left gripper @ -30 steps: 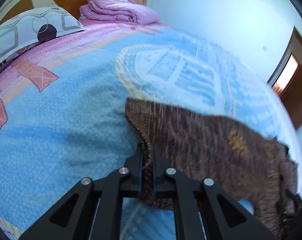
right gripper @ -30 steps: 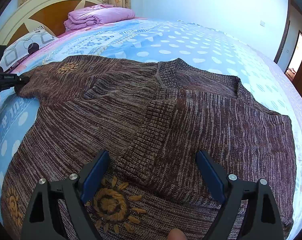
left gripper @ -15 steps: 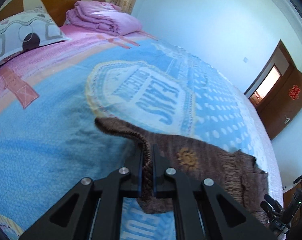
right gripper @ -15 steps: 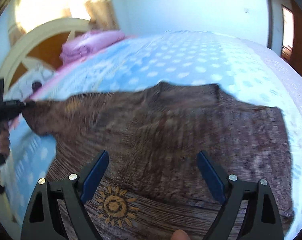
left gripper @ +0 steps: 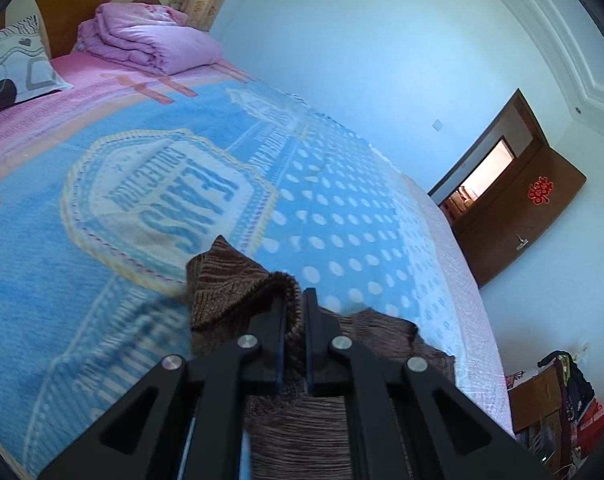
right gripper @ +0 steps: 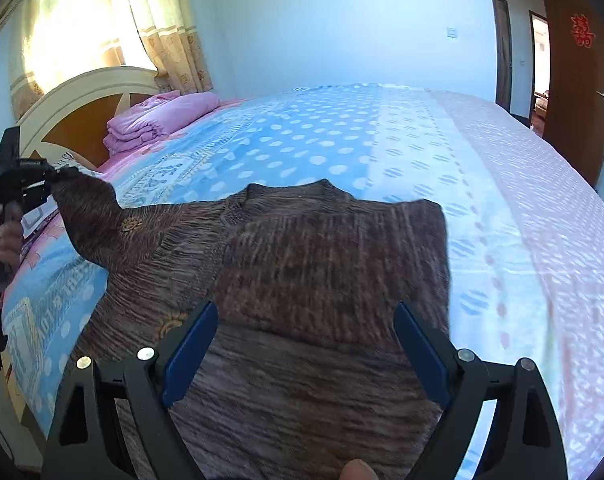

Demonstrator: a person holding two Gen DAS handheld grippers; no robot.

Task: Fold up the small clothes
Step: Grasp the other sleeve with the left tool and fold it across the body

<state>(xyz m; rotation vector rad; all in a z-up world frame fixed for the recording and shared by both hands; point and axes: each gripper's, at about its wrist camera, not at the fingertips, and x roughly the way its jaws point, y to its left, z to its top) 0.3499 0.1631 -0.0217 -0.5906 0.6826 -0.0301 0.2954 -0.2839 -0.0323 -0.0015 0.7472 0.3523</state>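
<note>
A brown knitted sweater (right gripper: 325, 256) with yellow sun motifs lies spread on the bed. Its left sleeve (right gripper: 90, 212) is lifted off the bedspread. My left gripper (left gripper: 293, 304) is shut on the ribbed cuff (left gripper: 280, 284) of that sleeve, and the sleeve hangs down from the jaws. In the right wrist view the left gripper (right gripper: 52, 178) shows at the far left, held by a hand (right gripper: 6, 236). My right gripper (right gripper: 305, 344) hovers above the sweater's body with its blue pads (right gripper: 190, 354) wide apart and nothing between them.
The bed carries a blue dotted bedspread (right gripper: 341, 140) with a printed badge (left gripper: 162, 200). A folded purple quilt (left gripper: 150, 38) and a pillow (left gripper: 10, 68) lie by the headboard (right gripper: 82, 112). A brown door (left gripper: 517, 216) stands open at the right; clutter (left gripper: 561, 408) sits on the floor.
My left gripper has lifted the sleeve cuff up off the bed. The right gripper has risen and drawn back from the sweater, staying open; more of the room shows in both views.
</note>
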